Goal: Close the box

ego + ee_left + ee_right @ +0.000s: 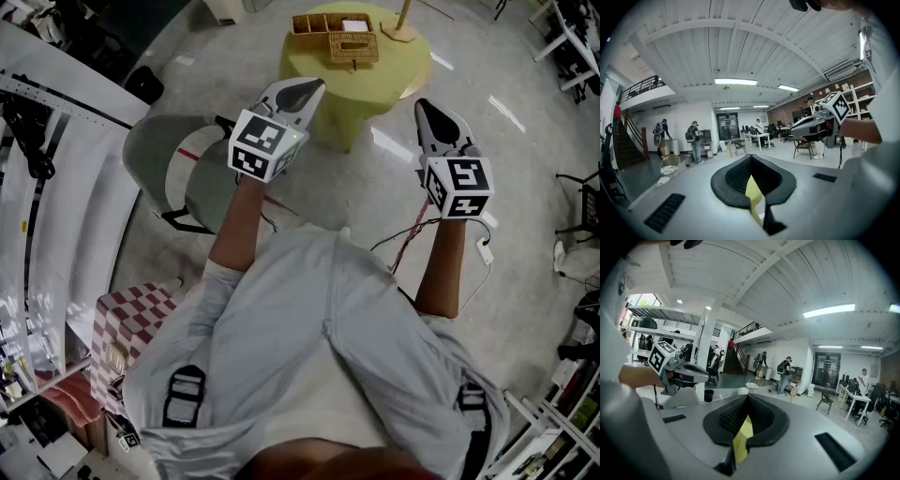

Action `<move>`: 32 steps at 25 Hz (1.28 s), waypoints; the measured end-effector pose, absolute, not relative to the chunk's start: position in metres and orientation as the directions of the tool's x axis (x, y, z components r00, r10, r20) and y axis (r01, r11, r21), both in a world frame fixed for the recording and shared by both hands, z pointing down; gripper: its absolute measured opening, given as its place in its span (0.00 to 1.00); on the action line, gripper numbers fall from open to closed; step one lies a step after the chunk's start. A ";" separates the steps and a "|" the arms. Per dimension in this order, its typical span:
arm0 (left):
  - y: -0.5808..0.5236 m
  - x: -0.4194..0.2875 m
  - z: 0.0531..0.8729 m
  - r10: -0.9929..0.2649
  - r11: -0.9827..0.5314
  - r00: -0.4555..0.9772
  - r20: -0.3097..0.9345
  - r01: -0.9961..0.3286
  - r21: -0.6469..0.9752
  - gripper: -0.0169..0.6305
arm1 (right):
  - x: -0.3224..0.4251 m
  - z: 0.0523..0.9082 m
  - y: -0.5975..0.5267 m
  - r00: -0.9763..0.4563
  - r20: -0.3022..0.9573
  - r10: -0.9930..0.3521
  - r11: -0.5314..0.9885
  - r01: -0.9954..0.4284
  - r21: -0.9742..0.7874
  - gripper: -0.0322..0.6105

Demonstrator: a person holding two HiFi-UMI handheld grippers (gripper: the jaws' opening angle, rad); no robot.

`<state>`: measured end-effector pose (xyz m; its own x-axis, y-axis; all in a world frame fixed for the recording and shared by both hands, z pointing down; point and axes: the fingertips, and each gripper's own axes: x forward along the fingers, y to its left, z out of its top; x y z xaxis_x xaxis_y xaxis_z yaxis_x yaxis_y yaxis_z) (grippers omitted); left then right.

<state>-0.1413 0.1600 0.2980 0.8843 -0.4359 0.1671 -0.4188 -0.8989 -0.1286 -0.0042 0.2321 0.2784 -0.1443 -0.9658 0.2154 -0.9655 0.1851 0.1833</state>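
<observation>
Seen from the head view, the person stands with both arms stretched forward and a hand-held gripper in each hand, both held up in the air well short of the desk [307, 64]. This desk is round and yellow-green and sits at the top centre of the frame. On it lies the box [317, 22], a woven, light-brown piece with open compartments. A smaller woven piece [353, 47] lies just below it in the frame, and whether that is its lid cannot be told. A pale wooden stand [401, 28] is at the desk's right edge. The left hand-held gripper [306, 88] points up and to the right toward the desk. In its own view its black jaws [750, 158] are pressed together along a seam with nothing gripped, and only a yellow sliver shows low in the gap. The right hand-held gripper [426, 109] sits right of centre, level with the left one and well apart from it. Its jaws [746, 397] are likewise pressed together and grip nothing. Each gripper view catches the other gripper off to one side: the right one [811, 125] at the middle right, the left one [689, 372] at the middle left. A grey chair [155, 159] stands on the floor at the left of the head view, and a red-and-white checked object [131, 319] is at the lower left.
</observation>
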 end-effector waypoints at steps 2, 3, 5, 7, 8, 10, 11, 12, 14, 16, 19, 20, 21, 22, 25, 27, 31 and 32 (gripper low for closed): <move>0.161 -0.139 0.298 -0.441 -0.897 0.882 0.169 -0.423 -0.132 0.07 | -0.004 0.279 0.232 -0.150 0.215 -0.965 0.191 -0.964 0.184 0.09; 0.161 -0.138 0.299 -0.441 -0.896 0.881 0.170 -0.423 -0.132 0.07 | -0.004 0.279 0.232 -0.152 0.214 -0.965 0.193 -0.964 0.184 0.09; 0.162 -0.136 0.299 -0.439 -0.898 0.883 0.167 -0.423 -0.124 0.07 | -0.002 0.280 0.232 -0.156 0.213 -0.965 0.196 -0.964 0.180 0.09; 0.161 -0.134 0.299 -0.441 -0.897 0.883 0.159 -0.430 -0.100 0.07 | 0.001 0.279 0.232 -0.156 0.201 -0.967 0.190 -0.968 0.163 0.09; 0.160 -0.134 0.299 -0.445 -0.896 0.882 0.156 -0.436 -0.089 0.07 | 0.004 0.279 0.232 -0.155 0.191 -0.969 0.185 -0.971 0.150 0.09; 0.158 -0.132 0.299 -0.452 -0.892 0.879 0.155 -0.445 -0.081 0.07 | 0.010 0.278 0.232 -0.152 0.177 -0.972 0.176 -0.975 0.132 0.09; 0.158 -0.130 0.299 -0.453 -0.892 0.878 0.156 -0.445 -0.084 0.07 | 0.014 0.278 0.232 -0.150 0.176 -0.973 0.174 -0.976 0.132 0.09; 0.158 -0.129 0.300 -0.452 -0.892 0.878 0.157 -0.443 -0.089 0.07 | 0.017 0.279 0.231 -0.149 0.179 -0.973 0.174 -0.975 0.137 0.09; 0.158 -0.124 0.302 -0.455 -0.890 0.875 0.164 -0.444 -0.104 0.07 | 0.022 0.280 0.229 -0.151 0.183 -0.971 0.179 -0.973 0.147 0.09; 0.158 -0.118 0.301 -0.463 -0.886 0.871 0.167 -0.449 -0.115 0.07 | 0.028 0.280 0.228 -0.158 0.178 -0.971 0.184 -0.972 0.144 0.09; 0.164 -0.108 0.297 -0.454 -0.891 0.877 0.158 -0.444 -0.094 0.07 | 0.037 0.279 0.226 -0.176 0.171 -0.969 0.200 -0.970 0.135 0.09; 0.166 -0.105 0.294 -0.446 -0.895 0.883 0.148 -0.439 -0.079 0.07 | 0.040 0.280 0.225 -0.185 0.170 -0.968 0.209 -0.969 0.134 0.09; 0.168 -0.102 0.292 -0.440 -0.898 0.887 0.139 -0.435 -0.066 0.07 | 0.042 0.281 0.224 -0.196 0.171 -0.966 0.220 -0.966 0.134 0.09; 0.170 -0.100 0.291 -0.436 -0.900 0.890 0.132 -0.433 -0.057 0.07 | 0.043 0.282 0.224 -0.209 0.170 -0.963 0.233 -0.963 0.133 0.09; 0.172 -0.093 0.293 -0.437 -0.899 0.889 0.133 -0.434 -0.054 0.07 | 0.043 0.286 0.222 -0.246 0.172 -0.954 0.269 -0.955 0.128 0.09; 0.172 -0.088 0.298 -0.448 -0.894 0.881 0.149 -0.443 -0.069 0.07 | 0.043 0.290 0.221 -0.267 0.183 -0.946 0.293 -0.947 0.132 0.09; 0.169 -0.080 0.305 -0.479 -0.877 0.859 0.181 -0.465 -0.118 0.07 | 0.047 0.298 0.216 -0.292 0.209 -0.933 0.324 -0.935 0.145 0.09; 0.167 -0.078 0.306 -0.486 -0.874 0.854 0.187 -0.470 -0.126 0.07 | 0.048 0.299 0.215 -0.297 0.213 -0.931 0.331 -0.933 0.145 0.09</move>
